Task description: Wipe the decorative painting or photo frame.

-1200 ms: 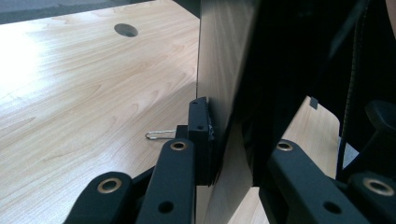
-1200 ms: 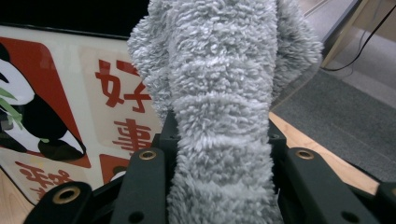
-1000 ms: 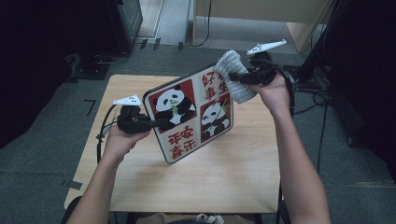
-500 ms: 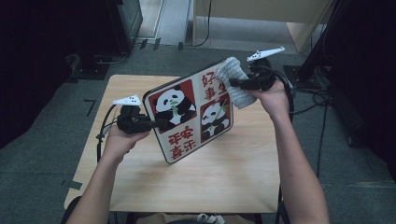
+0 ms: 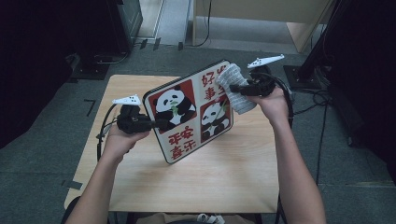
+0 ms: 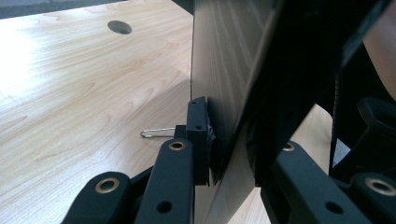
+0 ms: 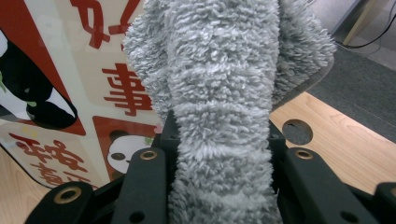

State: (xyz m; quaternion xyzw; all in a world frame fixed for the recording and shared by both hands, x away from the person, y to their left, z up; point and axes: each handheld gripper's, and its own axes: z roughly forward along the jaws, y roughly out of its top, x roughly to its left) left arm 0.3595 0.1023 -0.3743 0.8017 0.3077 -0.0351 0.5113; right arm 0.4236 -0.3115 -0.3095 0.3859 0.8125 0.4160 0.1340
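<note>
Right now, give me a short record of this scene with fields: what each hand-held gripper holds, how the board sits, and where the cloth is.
left hand-held gripper: shut on the panda board's edge
right hand-held gripper: shut on the grey cloth
panda board: tilted, held up above the table, printed face toward the high view
grey cloth: fluffy, bunched, against the board's upper right part
table: light wood, a round hole near its far edge

the panda tray (image 5: 191,115) is standing tilted above the surface (image 5: 196,182), its lower corner nearest the person. the left gripper (image 5: 159,124) is sitting at the tray's left edge, jaws pinching it. the right gripper (image 5: 236,87) is sitting at its upper right corner, jaws squeezing the cloth (image 5: 236,86) lying against the tray's face.
</note>
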